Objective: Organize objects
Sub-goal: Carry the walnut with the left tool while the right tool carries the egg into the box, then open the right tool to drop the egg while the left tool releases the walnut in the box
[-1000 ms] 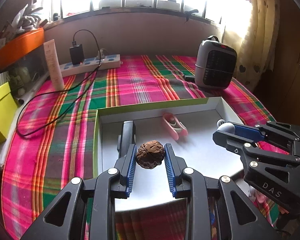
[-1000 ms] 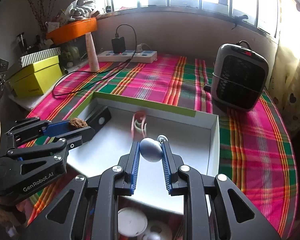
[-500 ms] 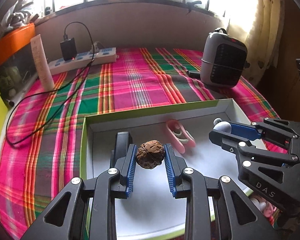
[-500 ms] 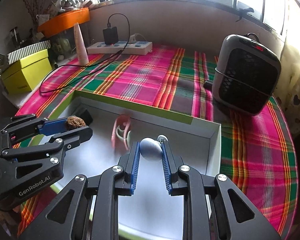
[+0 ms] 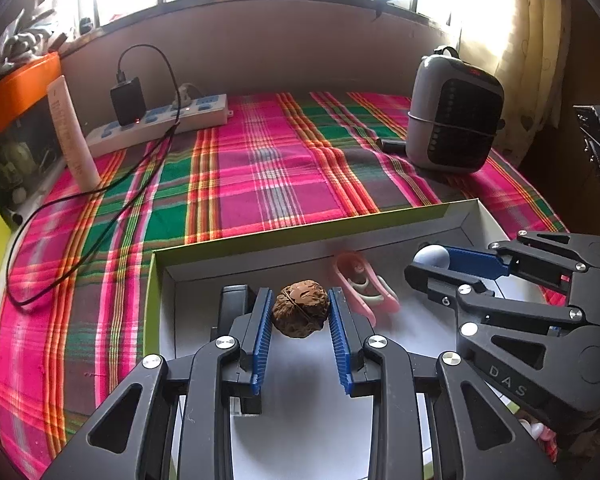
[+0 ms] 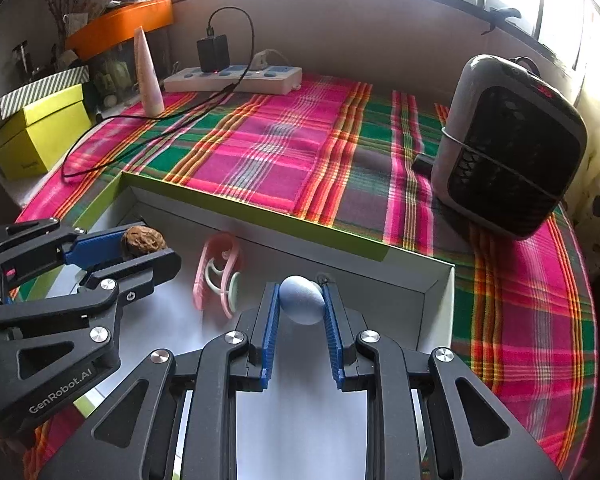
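Observation:
My left gripper (image 5: 300, 312) is shut on a brown walnut (image 5: 300, 314), which hangs above the white floor of a shallow box with a green rim (image 5: 300, 236). My right gripper (image 6: 300, 304) is shut on a pale blue egg-shaped ball (image 6: 302, 304) over the same box, near its far right corner. Each gripper shows in the other's view: the right gripper (image 5: 430, 266) with the ball (image 5: 432, 258), the left gripper (image 6: 148, 248) with the walnut (image 6: 143, 241). A pink clip (image 6: 216, 272) lies on the box floor between them. A black flat object (image 5: 232, 304) lies partly hidden behind my left fingers.
The box (image 6: 260, 216) sits on a pink and green plaid cloth (image 5: 260, 160). A grey heater (image 6: 508, 148) stands at the right. At the back left are a power strip (image 5: 160, 124) with a black charger and cable, a white tube (image 5: 74, 136) and a yellow box (image 6: 40, 136).
Both grippers have moved forward and a little down over the box, still holding the walnut and the ball. The box's far wall and the heater appear closer.

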A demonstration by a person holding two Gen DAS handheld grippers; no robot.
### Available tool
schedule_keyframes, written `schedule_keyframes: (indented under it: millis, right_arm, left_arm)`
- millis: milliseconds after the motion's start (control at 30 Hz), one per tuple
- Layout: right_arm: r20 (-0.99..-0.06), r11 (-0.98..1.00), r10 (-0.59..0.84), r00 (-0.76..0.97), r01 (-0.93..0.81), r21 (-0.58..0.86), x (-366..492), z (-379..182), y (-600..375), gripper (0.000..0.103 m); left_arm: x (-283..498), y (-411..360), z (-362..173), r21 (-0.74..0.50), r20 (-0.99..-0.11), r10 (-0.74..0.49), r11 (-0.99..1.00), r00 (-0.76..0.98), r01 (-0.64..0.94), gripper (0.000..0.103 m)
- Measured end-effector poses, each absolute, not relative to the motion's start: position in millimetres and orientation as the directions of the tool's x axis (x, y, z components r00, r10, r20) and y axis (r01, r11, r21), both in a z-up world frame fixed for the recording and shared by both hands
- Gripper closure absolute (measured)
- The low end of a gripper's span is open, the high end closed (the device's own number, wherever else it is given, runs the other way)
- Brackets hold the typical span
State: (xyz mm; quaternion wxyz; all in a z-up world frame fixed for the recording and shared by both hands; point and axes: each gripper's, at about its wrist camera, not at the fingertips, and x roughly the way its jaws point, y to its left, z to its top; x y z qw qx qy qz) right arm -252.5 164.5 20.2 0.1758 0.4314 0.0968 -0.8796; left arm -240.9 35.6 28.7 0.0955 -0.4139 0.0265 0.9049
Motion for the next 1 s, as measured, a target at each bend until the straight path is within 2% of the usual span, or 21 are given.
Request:
schedule_keyframes:
  millis: [367,1000]
  right_arm:
    - [-0.804,-0.912,-0.208,-0.556,0.408,-0.046,-255.2,16.7,160.5,0.080]
    - [-0.808,-0.914,-0.198,-0.556,0.402,-0.053,-255.0,15.8,160.5,0.080]
  left_arm:
    - [-240.7,43.8,25.9,0.032,-0.747,0.110,-0.979,-0.656,-0.201,0.077]
    - [-243.6,44.0,20.3,0.021,-0.765,0.113,-0.980,-0.635,-0.200,0.077]
